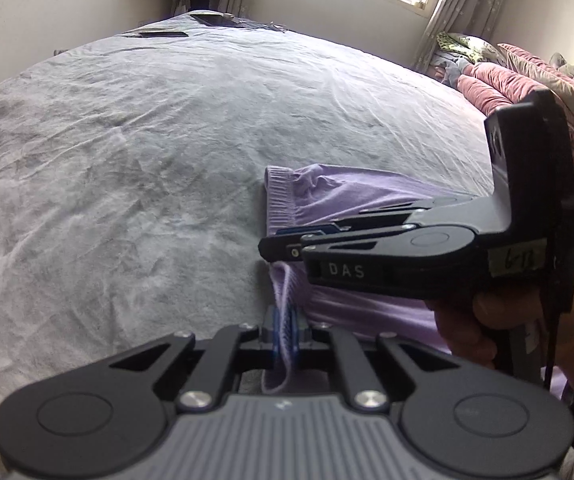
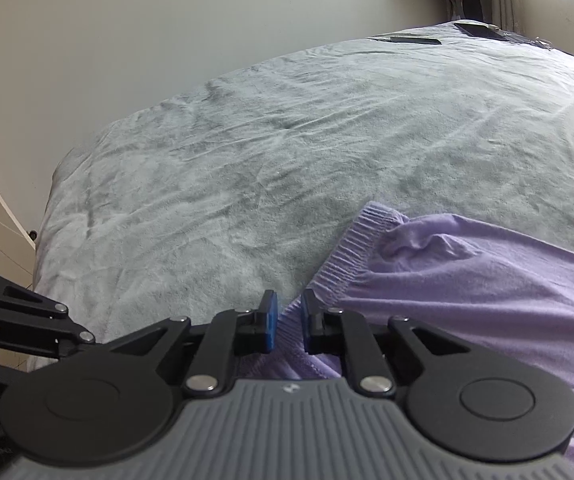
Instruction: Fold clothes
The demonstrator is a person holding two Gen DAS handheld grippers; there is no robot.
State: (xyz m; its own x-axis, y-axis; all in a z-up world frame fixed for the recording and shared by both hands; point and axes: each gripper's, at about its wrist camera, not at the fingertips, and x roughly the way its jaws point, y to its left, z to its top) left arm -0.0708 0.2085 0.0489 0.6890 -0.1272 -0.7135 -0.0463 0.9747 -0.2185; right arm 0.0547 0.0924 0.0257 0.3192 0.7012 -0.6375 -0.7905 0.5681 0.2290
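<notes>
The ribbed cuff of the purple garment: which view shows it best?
The right wrist view. There the ribbed cuff lies unobstructed on the bedsheet, ahead of the right gripper, ribs sharp. In the left wrist view, the cuff is partly covered by the right gripper; the left gripper pinches another purple edge.
</notes>
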